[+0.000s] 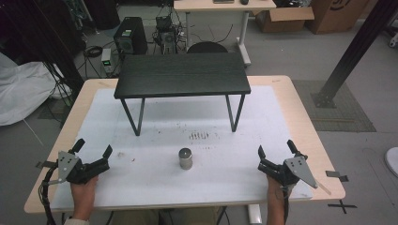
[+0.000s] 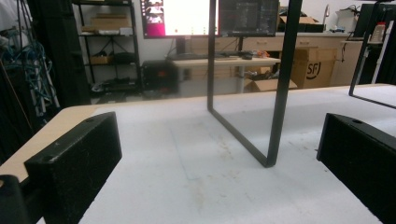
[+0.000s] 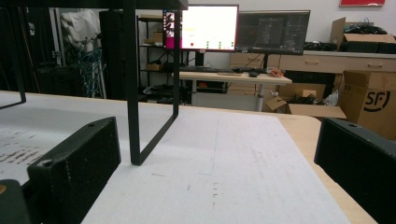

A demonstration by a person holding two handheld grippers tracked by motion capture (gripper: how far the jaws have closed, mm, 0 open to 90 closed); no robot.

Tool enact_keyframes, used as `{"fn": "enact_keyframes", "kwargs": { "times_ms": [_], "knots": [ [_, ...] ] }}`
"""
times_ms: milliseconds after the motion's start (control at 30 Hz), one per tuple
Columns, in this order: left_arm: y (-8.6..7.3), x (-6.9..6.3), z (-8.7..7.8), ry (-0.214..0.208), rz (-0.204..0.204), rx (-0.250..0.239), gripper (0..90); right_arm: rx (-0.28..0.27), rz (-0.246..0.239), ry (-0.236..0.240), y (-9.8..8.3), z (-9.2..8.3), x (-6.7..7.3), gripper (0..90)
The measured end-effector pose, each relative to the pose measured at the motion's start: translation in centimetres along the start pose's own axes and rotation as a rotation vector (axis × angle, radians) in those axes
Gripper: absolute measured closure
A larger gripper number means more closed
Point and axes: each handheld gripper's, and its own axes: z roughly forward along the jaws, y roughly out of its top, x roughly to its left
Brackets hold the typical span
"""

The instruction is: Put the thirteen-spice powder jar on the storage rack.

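A small metal cylinder [image 1: 186, 158] stands upright on the white mat [image 1: 155, 183], near the front middle of the table. Behind it a low black shelf-table [image 1: 182, 74] stands on thin black legs [image 2: 279, 93]. My left gripper [image 1: 93, 147] rests at the front left of the mat, held by a hand, its jaws wide apart with nothing between them. My right gripper [image 1: 276, 148] rests at the front right, also open and empty. The shelf's leg frame [image 3: 132, 93] rises ahead of the right gripper [image 3: 215, 177].
The wooden table [image 1: 305, 122] extends past the mat on all sides. Dark smudges [image 1: 199, 136] mark the mat behind the cylinder. Beyond the table are a desk with monitors [image 3: 210, 28], cardboard boxes [image 3: 369, 102], a computer tower [image 1: 130, 36] and cables.
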Motion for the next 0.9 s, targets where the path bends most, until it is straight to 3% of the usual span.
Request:
{"fn": "enact_keyframes", "kwargs": {
  "times_ms": [900],
  "knots": [
    [0.00, -0.02, 0.00, 0.000, 0.003, -0.002, 0.3, -0.007, 0.006, -0.002, 0.02, -0.07, -0.05, 0.6]
  ]
}}
